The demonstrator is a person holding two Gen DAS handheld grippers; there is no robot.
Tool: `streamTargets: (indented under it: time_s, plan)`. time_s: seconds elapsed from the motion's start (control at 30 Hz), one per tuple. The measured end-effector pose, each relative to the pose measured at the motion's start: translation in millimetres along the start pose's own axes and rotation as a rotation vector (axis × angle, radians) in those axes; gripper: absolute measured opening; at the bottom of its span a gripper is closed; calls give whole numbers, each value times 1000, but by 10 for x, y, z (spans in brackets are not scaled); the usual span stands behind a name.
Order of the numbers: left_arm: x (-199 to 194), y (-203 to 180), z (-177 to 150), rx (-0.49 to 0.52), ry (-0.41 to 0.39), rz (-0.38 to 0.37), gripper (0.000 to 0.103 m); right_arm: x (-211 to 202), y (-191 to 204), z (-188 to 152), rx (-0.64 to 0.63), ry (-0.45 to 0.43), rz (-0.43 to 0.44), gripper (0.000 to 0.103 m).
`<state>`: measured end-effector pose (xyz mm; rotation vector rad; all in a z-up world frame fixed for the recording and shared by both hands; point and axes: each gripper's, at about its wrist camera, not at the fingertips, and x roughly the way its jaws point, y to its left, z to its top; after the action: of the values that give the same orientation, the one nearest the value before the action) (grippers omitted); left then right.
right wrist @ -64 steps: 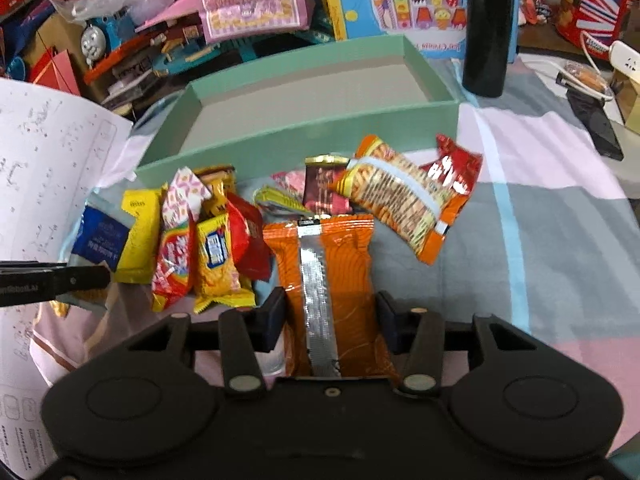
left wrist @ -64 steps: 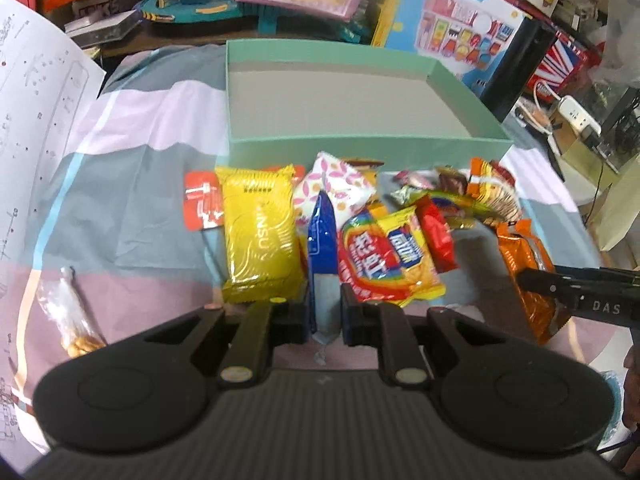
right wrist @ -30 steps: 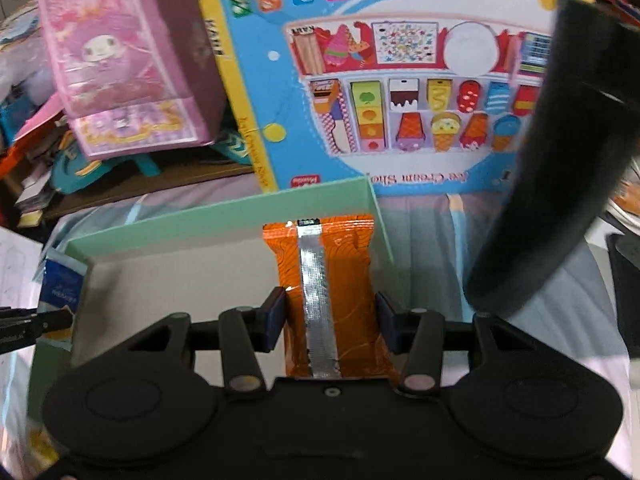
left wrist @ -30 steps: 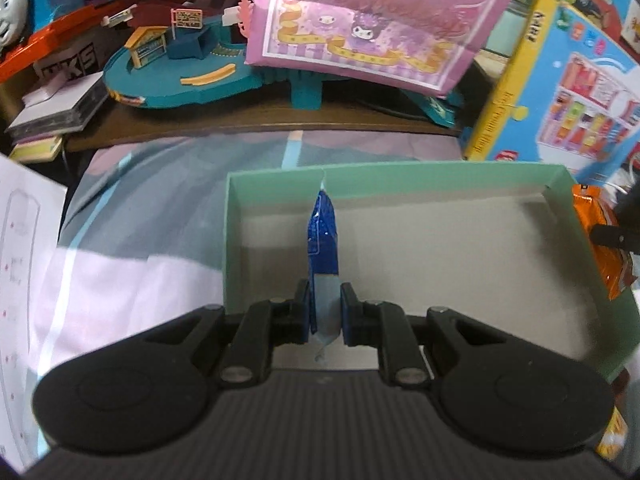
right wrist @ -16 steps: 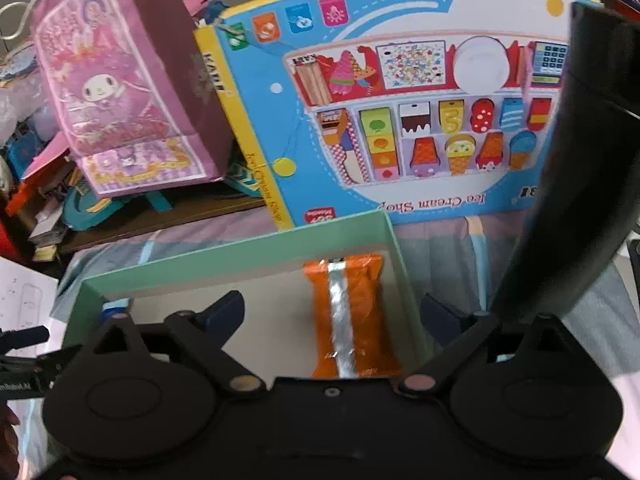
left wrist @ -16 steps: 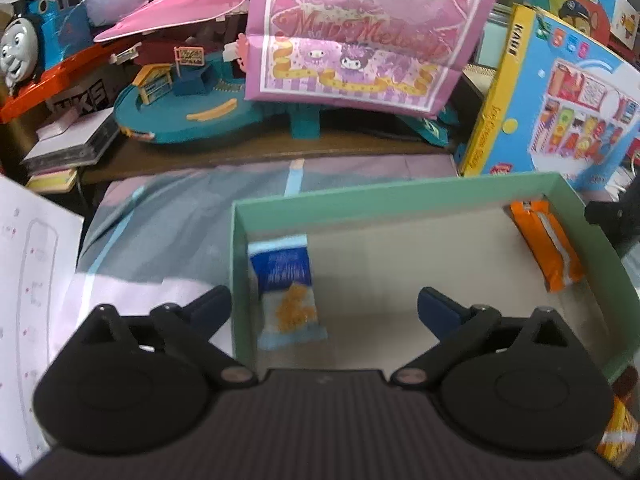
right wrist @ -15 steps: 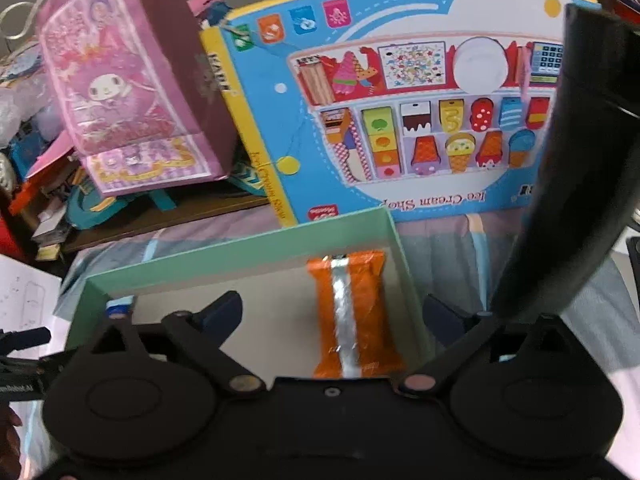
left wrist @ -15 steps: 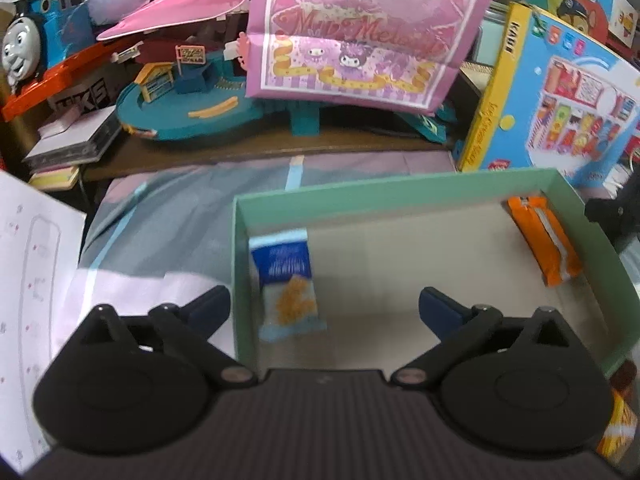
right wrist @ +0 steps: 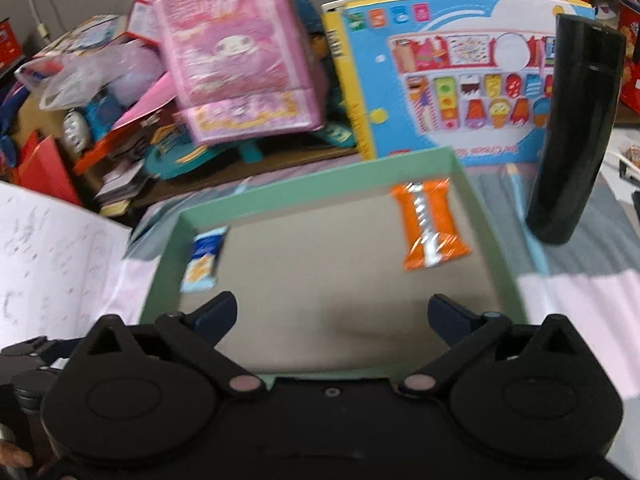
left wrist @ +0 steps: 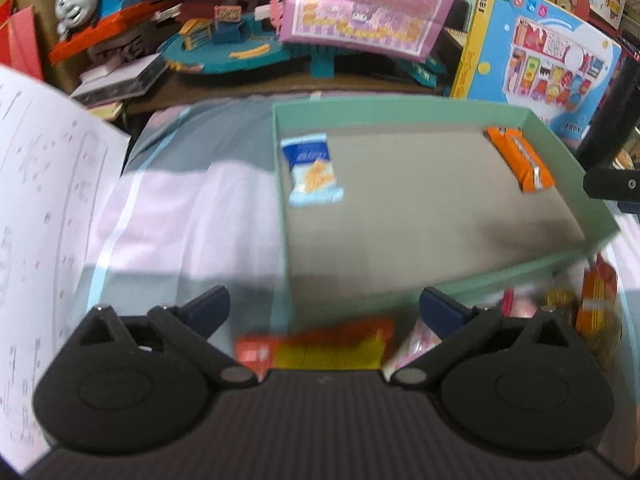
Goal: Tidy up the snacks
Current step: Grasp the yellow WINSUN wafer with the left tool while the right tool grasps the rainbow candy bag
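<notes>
Nearest, the left gripper (left wrist: 324, 308) hangs spread wide and empty; only its view shows the loose snack pile (left wrist: 316, 346) in front of the green box (left wrist: 400, 106). The right gripper (right wrist: 332, 312), equally wide and empty, alone shows the black bottle (right wrist: 572, 136). Inside the box lie a blue packet (left wrist: 310, 170) far-left and an orange packet (right wrist: 430, 224) far-right.

We see box (left wrist: 400, 114) — mint green walls, grey-brown floor | blue-and-white packet (left wrist: 311, 170) with an orange patch | orange packet (right wrist: 431, 224) — silver stripe down its middle | cloth (left wrist: 192, 208) in grey, pink and pale-blue bands | bottle (right wrist: 572, 132) black
</notes>
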<state>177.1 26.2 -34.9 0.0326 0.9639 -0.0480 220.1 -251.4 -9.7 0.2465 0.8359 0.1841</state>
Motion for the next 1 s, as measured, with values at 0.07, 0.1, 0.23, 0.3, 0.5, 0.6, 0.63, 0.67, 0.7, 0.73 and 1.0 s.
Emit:
streamTargets:
  time_s: [0.07, 0.1, 0.23, 0.3, 0.5, 0.6, 0.63, 0.67, 0.7, 0.73, 1.0]
  plan:
    - [-40, 39, -149, -7, 17, 2, 103, -92, 98, -98, 1, 6, 17, 103]
    - [-47, 57, -217, -10, 27, 2, 103, -118, 142, -166, 4, 12, 25, 103]
    - [-72, 126, -484, -25, 61, 6, 103, -227, 317, -479, -6, 35, 40, 101]
    - [-61, 139, -585, -32, 74, 4, 103, -254, 408, -588, -16, 48, 48, 93]
    - [40, 90, -781, -43, 88, -5, 95, -309, 717, -922, -45, 105, 90, 67]
    - [78, 135, -842, -50, 102, -44, 52, -286, 849, -1045, -61, 140, 109, 65]
    - [93, 173, -865, -57, 112, -46, 54, -279, 898, -1096, -68, 152, 111, 65]
    - [94, 219, -886, -61, 112, -51, 54, -266, 943, -1147, -75, 165, 113, 65]
    - [88, 269, -911, -68, 114, -57, 54, -248, 987, -1197, -81, 179, 114, 65]
    - [74, 323, -938, -77, 115, -62, 54, -236, 1022, -1239, -88, 191, 115, 65]
    - [-1, 663, -1058, -127, 106, -65, 63, 4, 1338, -1495, -166, 246, 83, 66]
